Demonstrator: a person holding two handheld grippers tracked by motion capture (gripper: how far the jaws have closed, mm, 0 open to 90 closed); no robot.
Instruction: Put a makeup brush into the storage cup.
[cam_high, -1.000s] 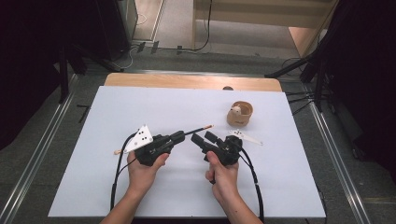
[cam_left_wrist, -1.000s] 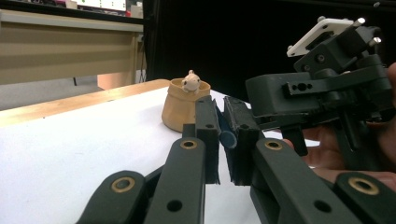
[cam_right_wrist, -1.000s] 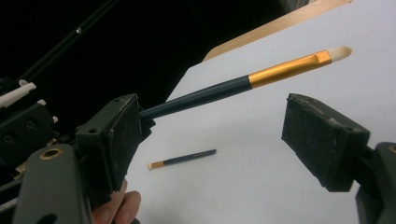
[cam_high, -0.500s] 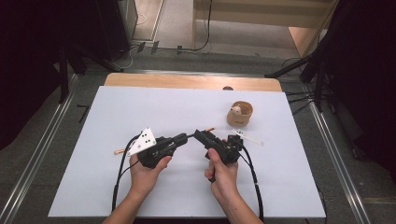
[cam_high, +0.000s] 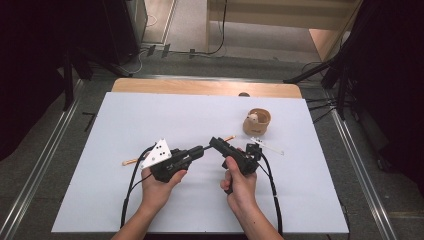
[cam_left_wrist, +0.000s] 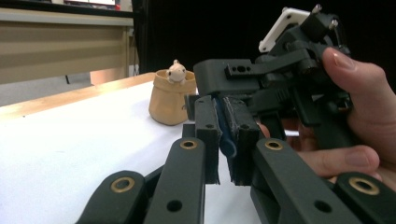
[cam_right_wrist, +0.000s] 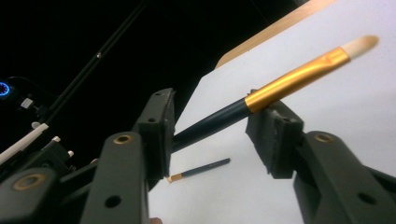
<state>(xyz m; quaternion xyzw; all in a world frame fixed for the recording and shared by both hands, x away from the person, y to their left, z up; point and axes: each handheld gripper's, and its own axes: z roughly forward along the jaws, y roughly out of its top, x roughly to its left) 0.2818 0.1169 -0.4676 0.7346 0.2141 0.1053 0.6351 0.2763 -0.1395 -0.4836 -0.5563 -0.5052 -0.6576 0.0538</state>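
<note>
My left tool (cam_high: 196, 151) is clamped tight on the dark-handled brush with a gold ferrule and pale bristles (cam_right_wrist: 299, 79), which it holds above the white desk (cam_high: 150, 115) near the desk's middle. The handle runs across to my right tool (cam_high: 216, 143), whose jaws have just been closing around it; in the right gripper view the brush shaft lies between them, against the left pad (cam_right_wrist: 161, 126), with a gap to the right pad (cam_right_wrist: 275, 135), so they do not yet grip it. A second thin brush (cam_high: 129, 161) lies flat on the desk, behind my left hand (cam_high: 157, 182). A small tan fabric pot with a cream figure inside (cam_high: 257, 122) stands farther back on the right.
</note>
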